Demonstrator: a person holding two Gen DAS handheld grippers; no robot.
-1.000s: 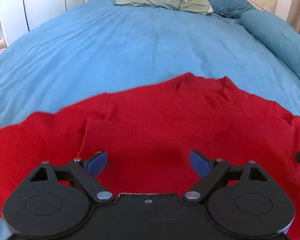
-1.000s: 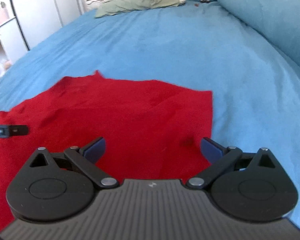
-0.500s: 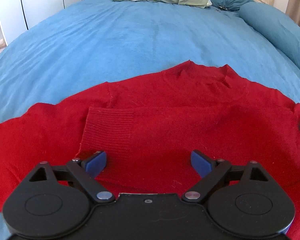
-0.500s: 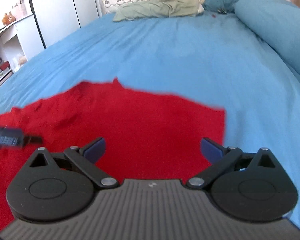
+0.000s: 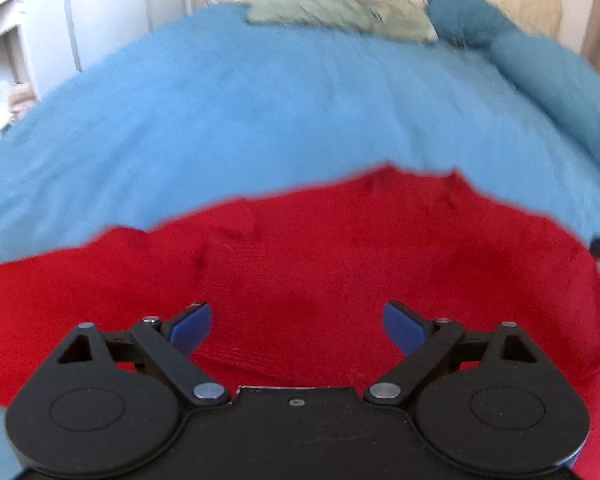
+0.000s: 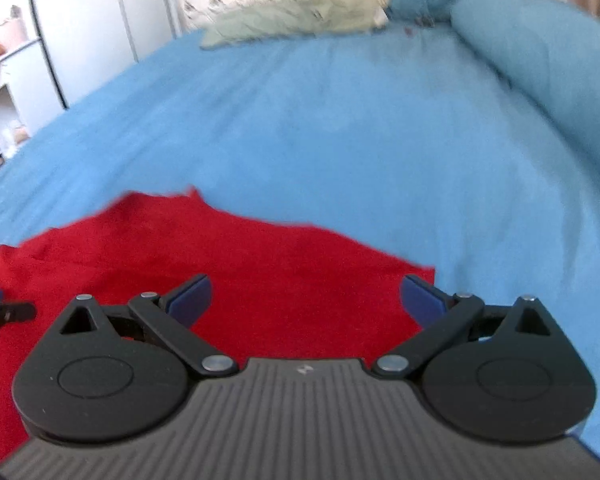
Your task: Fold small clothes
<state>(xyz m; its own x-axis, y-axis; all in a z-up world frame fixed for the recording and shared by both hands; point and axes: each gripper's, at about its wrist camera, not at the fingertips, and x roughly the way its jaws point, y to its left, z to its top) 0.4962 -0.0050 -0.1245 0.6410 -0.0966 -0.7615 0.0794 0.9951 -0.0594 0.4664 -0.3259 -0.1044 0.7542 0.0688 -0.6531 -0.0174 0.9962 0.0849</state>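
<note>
Left wrist view: the left gripper (image 5: 297, 326) is hovering with jaws wide apart over a red sweater (image 5: 340, 248) lying flat on the blue bed (image 5: 260, 112). Right wrist view: the right gripper (image 6: 305, 300), jaws apart, is hanging above the sweater's right edge (image 6: 380, 280).

— The sweater (image 5: 340, 264)? 
— Red knit cloth, matt, ribbed in places. 
— The bed (image 5: 260, 120)? 
— Soft blue cloth, matt. 
— The left gripper (image 5: 297, 326)? 
— Matt black plastic, shiny metal pins.
</note>
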